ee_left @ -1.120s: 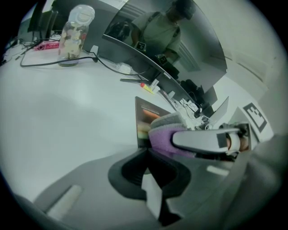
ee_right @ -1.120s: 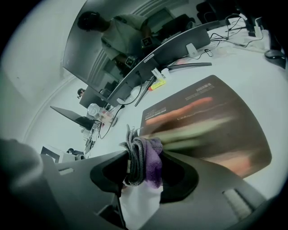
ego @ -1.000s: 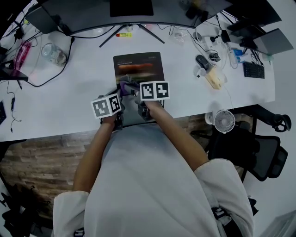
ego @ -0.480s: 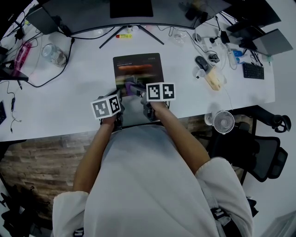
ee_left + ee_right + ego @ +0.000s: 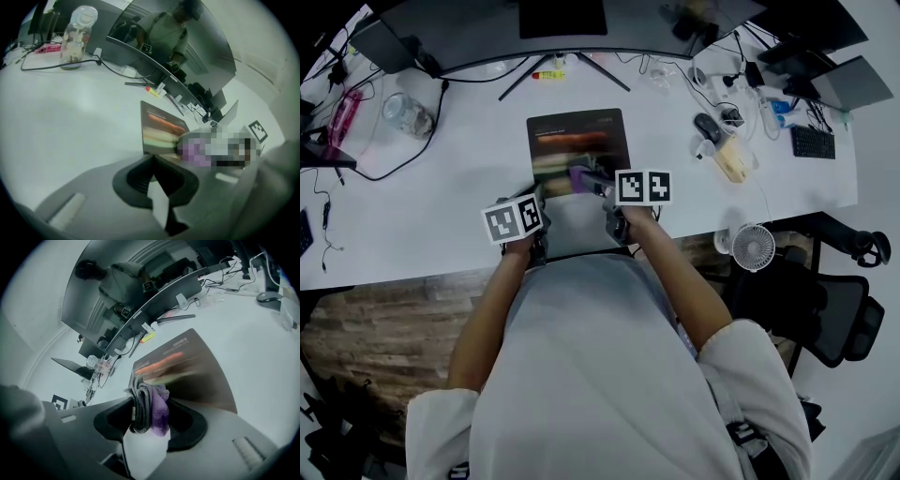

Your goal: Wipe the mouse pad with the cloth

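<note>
- Two risks stand out. First, the cloth [image 5: 157, 411] is bunched into a thick wad in the right gripper [image 5: 149, 399]. A hard push could catch the surface of the mouse pad [image 5: 197, 376] and drag or buckle it instead of wiping it.
- Second, the left gripper [image 5: 152, 161] sits at the pad's near left corner, jaws pressed together with nothing seen between them (you cannot tell from here whether it pins the pad down). If that corner is free, the pad may slide on the white desk [image 5: 459, 178].
- Right jaws: clamped on the purple-and-grey cloth, which sticks out beyond the tips.
- Cloth position: over the pad, about midway across it; keep it low and flat.
- Pad: lies flat on the desk, with both grippers at its near end.
</note>
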The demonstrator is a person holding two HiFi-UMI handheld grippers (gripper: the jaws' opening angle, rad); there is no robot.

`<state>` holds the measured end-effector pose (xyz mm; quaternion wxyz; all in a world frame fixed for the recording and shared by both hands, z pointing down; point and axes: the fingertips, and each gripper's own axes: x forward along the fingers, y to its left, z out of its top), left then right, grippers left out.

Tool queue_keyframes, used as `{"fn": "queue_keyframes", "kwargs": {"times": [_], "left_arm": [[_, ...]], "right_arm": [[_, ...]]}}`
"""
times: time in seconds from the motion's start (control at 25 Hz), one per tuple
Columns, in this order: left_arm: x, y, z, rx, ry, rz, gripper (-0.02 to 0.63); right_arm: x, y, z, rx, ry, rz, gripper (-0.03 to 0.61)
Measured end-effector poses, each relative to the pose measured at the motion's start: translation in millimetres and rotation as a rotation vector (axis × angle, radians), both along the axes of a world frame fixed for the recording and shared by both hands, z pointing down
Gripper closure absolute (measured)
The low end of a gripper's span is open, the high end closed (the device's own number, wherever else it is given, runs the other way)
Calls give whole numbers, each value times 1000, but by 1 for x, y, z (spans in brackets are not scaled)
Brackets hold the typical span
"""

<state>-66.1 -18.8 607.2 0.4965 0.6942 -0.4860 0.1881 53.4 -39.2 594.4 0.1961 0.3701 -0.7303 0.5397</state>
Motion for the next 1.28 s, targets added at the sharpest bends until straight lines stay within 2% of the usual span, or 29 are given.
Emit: {"fn": "queue_keyframes", "kwargs": {"times": [1.28], "left_arm": [[1,-1,0,-7,10,1,614]], "right_arm": [[81,-8,2,-8,41,89,367]]}}
